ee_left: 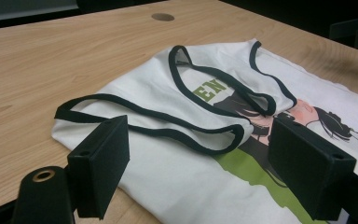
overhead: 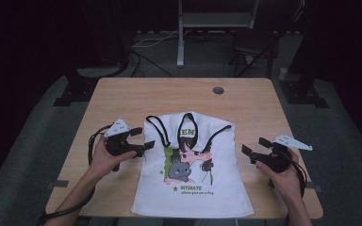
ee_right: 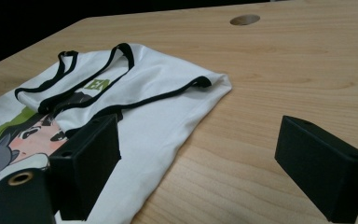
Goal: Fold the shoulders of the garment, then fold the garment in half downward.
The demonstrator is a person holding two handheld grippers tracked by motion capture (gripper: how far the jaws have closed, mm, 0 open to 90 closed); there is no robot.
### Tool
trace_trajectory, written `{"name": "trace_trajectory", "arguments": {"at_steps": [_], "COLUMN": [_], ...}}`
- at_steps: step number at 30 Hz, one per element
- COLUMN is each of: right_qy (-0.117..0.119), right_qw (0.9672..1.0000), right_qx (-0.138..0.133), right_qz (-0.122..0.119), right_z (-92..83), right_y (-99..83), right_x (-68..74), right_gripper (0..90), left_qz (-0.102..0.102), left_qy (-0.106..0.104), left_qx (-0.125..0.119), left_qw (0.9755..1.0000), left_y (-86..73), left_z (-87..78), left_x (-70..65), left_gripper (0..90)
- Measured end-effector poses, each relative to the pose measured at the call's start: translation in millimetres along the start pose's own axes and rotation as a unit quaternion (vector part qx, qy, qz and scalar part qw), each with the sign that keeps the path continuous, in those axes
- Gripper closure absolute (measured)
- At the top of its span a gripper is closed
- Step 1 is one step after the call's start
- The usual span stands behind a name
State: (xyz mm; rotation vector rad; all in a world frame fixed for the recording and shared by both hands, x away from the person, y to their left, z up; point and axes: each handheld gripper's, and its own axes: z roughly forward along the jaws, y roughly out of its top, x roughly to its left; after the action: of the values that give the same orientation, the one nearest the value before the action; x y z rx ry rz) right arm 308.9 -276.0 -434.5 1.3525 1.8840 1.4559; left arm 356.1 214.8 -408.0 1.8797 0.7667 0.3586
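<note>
A white tank top with black trim and a cartoon print lies flat on the wooden table, its top part folded down toward me. My left gripper hovers open at the shirt's left edge, jaws wide over the black-edged strap. My right gripper is open just off the shirt's right edge, above bare wood. In the right gripper view the folded shirt lies to the left, one jaw over its hem. In the left gripper view the shirt spreads between the jaws.
A round cable hole sits near the table's far edge. Beyond the table stand a white frame leg, a dark chair and floor cables. Bare wood lies on both sides of the shirt.
</note>
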Motion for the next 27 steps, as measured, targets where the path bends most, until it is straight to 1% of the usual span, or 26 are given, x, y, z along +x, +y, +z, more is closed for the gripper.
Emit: {"name": "trace_trajectory", "arguments": {"at_steps": [9,13,15,17,18,20,22,24,25,27], "right_qy": [0.004,0.004,0.003,0.002,0.002,0.006,0.012,0.010,0.012,0.013], "right_qw": [1.0000,1.0000,1.0000,0.9999,0.9998,0.9997,0.9994,0.9993,0.9990,0.9983], "right_qx": [0.000,0.003,0.006,0.012,0.017,0.021,0.025,0.031,0.039,0.055], "right_qz": [-0.001,0.003,0.002,0.005,0.006,0.015,0.021,0.019,0.018,0.011], "right_z": [2.5,5.7,9.2,13.8,16.6,22.8,29.2,37.3,43.1,55.1], "right_y": [4.3,5.6,8.3,13.1,16.6,25.4,34.0,43.1,47.8,54.7], "right_x": [1.0,-1.1,-3.7,-6.7,-8.9,-13.8,-18.3,-21.6,-23.1,-25.5], "right_gripper": [13.6,13.7,13.6,13.7,13.7,13.7,13.7,13.7,13.7,13.9], "left_qz": [-0.019,-0.032,-0.039,-0.055,-0.060,-0.069,-0.077,-0.083,-0.086,-0.087], "left_qy": [0.003,0.004,0.008,0.011,0.013,0.022,0.036,0.046,0.050,0.054], "left_qx": [-0.008,-0.008,-0.008,-0.002,0.002,0.015,0.028,0.037,0.040,0.048], "left_qw": [0.9998,0.9994,0.9992,0.9984,0.9981,0.9972,0.9960,0.9948,0.9942,0.9936], "left_y": [9.1,11.1,13.7,18.4,20.0,24.0,26.9,28.7,29.9,31.6], "left_z": [0.2,5.2,10.1,17.5,20.0,27.7,35.8,42.1,45.0,49.4], "left_x": [14.5,23.4,30.3,40.5,44.4,53.4,63.8,71.4,75.3,80.1], "left_gripper": [21.0,21.0,21.0,21.0,21.0,21.1,21.0,21.1,21.1,21.1]}}
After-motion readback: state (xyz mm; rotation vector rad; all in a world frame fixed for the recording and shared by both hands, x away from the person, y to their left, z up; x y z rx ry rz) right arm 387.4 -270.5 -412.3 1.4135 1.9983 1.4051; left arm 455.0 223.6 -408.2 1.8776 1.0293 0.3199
